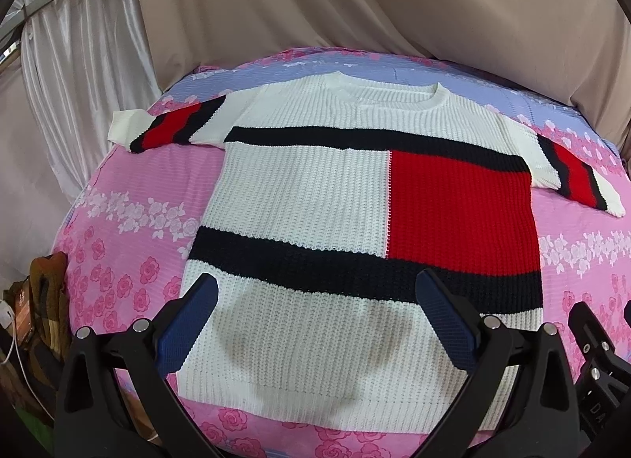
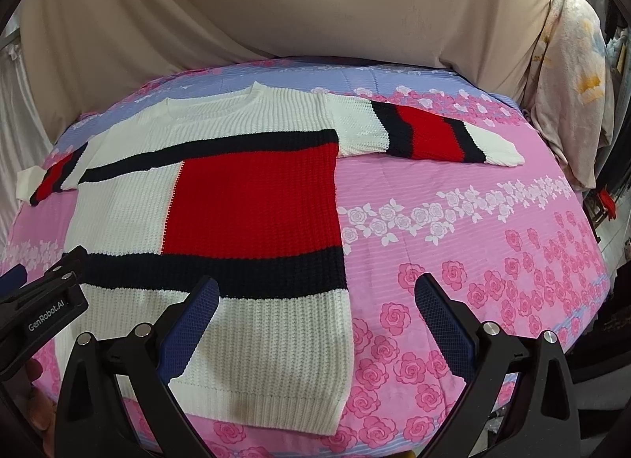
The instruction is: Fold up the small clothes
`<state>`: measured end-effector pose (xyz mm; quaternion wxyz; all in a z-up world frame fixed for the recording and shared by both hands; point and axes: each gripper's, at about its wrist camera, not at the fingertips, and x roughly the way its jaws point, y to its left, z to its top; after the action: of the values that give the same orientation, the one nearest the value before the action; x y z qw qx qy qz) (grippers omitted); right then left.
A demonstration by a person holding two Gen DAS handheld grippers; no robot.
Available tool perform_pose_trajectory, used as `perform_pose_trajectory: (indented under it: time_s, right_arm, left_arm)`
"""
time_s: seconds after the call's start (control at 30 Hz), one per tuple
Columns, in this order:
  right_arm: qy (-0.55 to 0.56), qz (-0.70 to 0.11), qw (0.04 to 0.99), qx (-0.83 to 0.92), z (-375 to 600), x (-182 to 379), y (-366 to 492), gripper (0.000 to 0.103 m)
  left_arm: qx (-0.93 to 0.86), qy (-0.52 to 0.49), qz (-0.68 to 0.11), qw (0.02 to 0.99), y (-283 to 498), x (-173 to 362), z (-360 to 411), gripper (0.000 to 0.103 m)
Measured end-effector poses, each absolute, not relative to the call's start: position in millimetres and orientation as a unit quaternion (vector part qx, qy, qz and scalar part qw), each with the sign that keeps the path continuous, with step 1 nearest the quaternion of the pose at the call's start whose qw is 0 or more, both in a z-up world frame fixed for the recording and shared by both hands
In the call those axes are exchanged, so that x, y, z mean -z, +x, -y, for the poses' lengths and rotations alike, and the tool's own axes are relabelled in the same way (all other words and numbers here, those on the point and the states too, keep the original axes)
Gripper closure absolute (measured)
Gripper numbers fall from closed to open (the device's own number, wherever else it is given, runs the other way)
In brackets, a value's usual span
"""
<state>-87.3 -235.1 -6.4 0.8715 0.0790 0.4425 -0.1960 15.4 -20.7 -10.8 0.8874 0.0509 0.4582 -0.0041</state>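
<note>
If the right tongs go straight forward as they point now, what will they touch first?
Most likely the pink floral bedcover. The right tongs stand open, and between their fingers lies the right side edge of the sweater with bare cover beside it. Depth is unclear, so the sweater's edge might come first.

Both wrist views over sweater [image 1: 315, 190] (shared)

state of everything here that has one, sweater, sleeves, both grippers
sweater: spread flat on the bedspread, unfolded
left sleeve: stretched out sideways
right sleeve: stretched out sideways
left gripper: open, empty, above the hem
right gripper: open, empty
</note>
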Motion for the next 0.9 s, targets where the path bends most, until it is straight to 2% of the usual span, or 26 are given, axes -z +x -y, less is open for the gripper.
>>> perform_pose_trajectory:
  time_s: [0.9]
  right_arm:
    - [0.077,-0.448,0.873,0.174,229.6,6.8,-72.4,0.005]
  left_arm:
    - [-0.001,0.058,-0.464,0.884,20.2,15.2,23.3,0.005]
